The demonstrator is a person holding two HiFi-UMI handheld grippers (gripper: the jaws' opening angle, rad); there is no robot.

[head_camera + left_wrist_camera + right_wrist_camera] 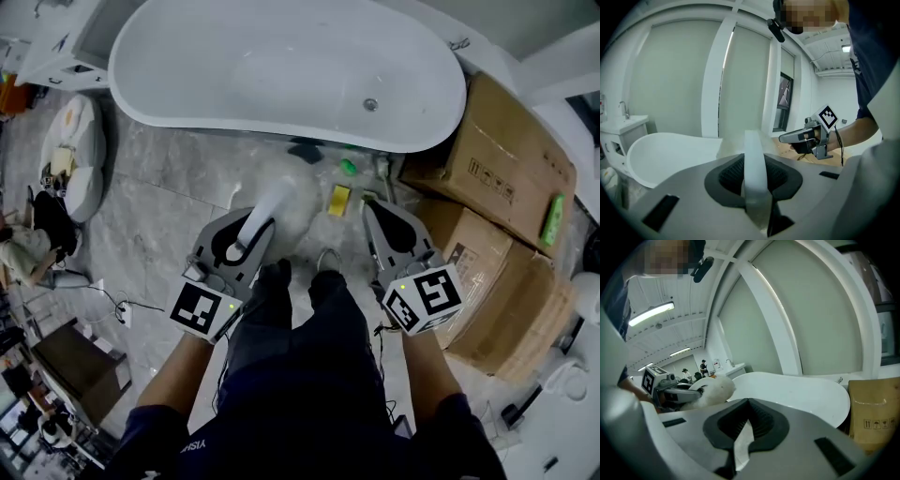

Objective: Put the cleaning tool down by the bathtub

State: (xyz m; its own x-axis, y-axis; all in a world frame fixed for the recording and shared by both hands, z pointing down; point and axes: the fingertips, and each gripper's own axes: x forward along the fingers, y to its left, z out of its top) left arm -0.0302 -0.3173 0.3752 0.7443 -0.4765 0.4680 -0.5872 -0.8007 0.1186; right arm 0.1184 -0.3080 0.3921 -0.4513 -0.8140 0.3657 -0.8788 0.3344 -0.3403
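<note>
plainly holding the cleaning tool (272,199) in the left gripper (246,234), jaws about half-wide and clamped on its white handle, over the floor just near of the bathtub (253,66). likely light; stiff, smooth, maybe slippery handle and soft fluffy head, so best gripped on the handle. right gripper (373,214) closed, empty. nothing in the bathtub; 2 cardboard boxes (506,159) at right closed, contents hidden.

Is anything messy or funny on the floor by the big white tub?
Yes. A small yellow packet and a small green thing lie loose on the grey stone floor beside the white oval bathtub, on what looks like crumpled clear plastic. Brown cardboard boxes crowd the tub's end.
</note>
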